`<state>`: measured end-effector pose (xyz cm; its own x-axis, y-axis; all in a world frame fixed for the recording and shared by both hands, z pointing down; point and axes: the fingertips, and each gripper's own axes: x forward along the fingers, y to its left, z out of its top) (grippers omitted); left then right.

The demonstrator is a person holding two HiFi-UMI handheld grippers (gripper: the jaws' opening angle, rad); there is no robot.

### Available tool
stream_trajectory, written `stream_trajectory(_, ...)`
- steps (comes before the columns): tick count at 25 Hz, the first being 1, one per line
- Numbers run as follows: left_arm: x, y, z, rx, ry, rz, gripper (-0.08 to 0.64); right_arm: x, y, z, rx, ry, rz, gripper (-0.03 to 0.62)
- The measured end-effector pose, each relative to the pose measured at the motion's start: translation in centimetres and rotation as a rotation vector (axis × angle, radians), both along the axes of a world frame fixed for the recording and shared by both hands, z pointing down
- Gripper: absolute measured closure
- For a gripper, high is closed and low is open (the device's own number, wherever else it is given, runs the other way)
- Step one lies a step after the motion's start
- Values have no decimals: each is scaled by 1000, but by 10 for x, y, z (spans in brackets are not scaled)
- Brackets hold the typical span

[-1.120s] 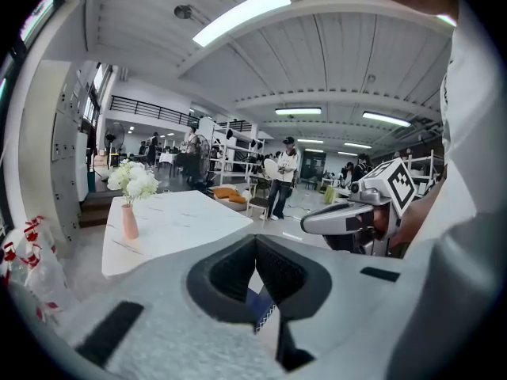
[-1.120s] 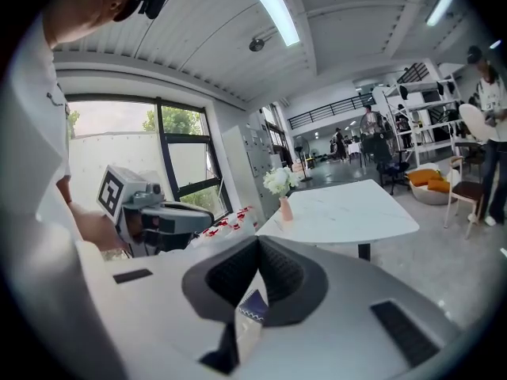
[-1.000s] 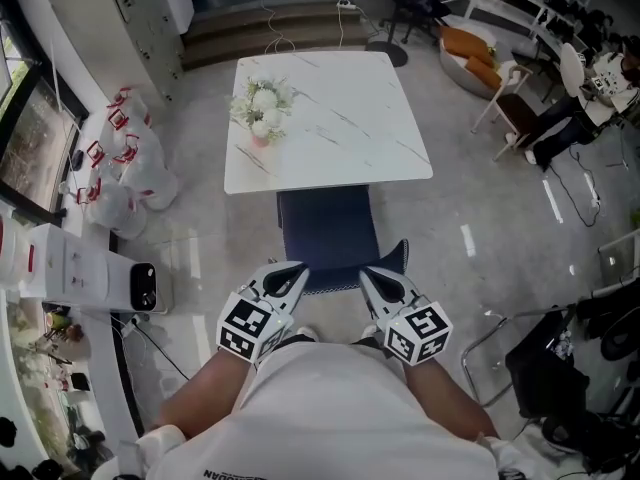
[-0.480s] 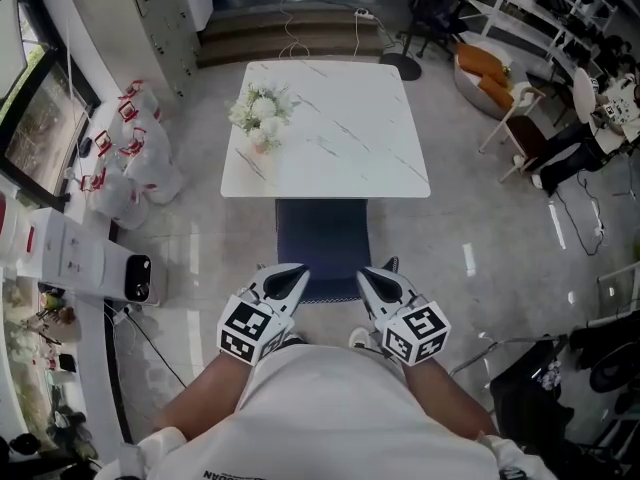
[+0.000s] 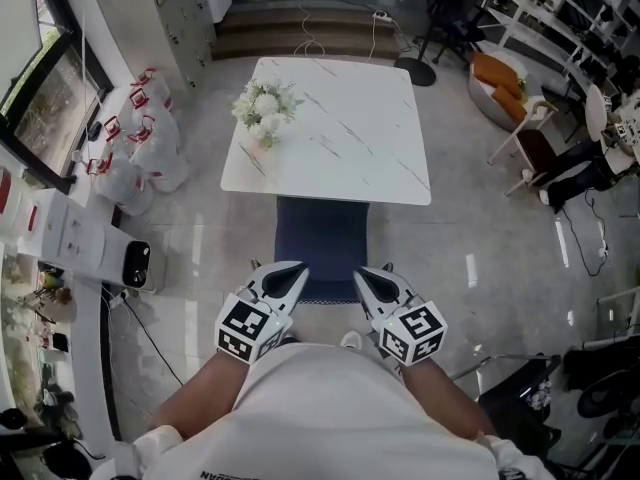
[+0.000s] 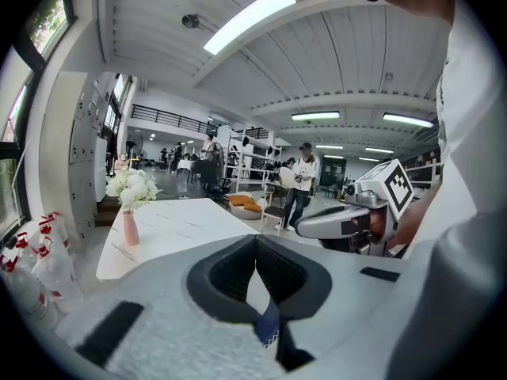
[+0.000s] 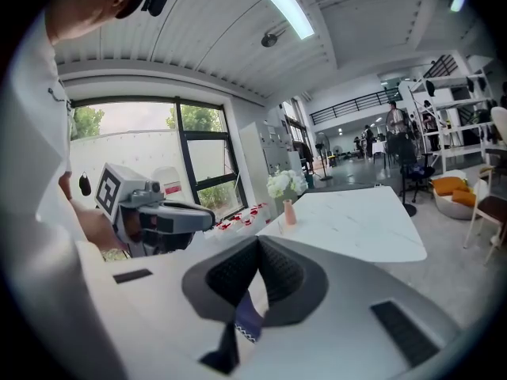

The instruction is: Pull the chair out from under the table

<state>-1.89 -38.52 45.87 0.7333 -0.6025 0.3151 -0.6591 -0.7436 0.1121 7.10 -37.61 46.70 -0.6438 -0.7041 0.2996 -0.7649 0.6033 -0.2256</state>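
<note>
The table (image 5: 340, 138) stands ahead; the chair (image 5: 322, 243) is mostly out, its seat's far end at the table's near edge. My left gripper (image 5: 287, 279) and right gripper (image 5: 370, 282) each pinch the chair's back rim tight. I judge an even, level, straight pull best, lest it twist.

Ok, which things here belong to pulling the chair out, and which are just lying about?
In the job: chair, table, left gripper and right gripper, both shut on the chair.
Lying about: flower vase, white bags.
</note>
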Motion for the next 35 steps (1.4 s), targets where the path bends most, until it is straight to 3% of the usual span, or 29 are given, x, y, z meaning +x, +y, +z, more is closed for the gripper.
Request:
stream_trajectory(19, 1, -8, 2, -1, -8, 13, 546, 4, -9, -1, 22, -4, 35, 583)
stream_trajectory(21, 1, -8, 2, -3, -7, 15, 508, 1, -9, 0, 20, -7, 28, 514)
stream_trajectory(35, -1, -9, 4, 39, -27, 60, 414, 1, -12, 7, 25, 55, 42, 453)
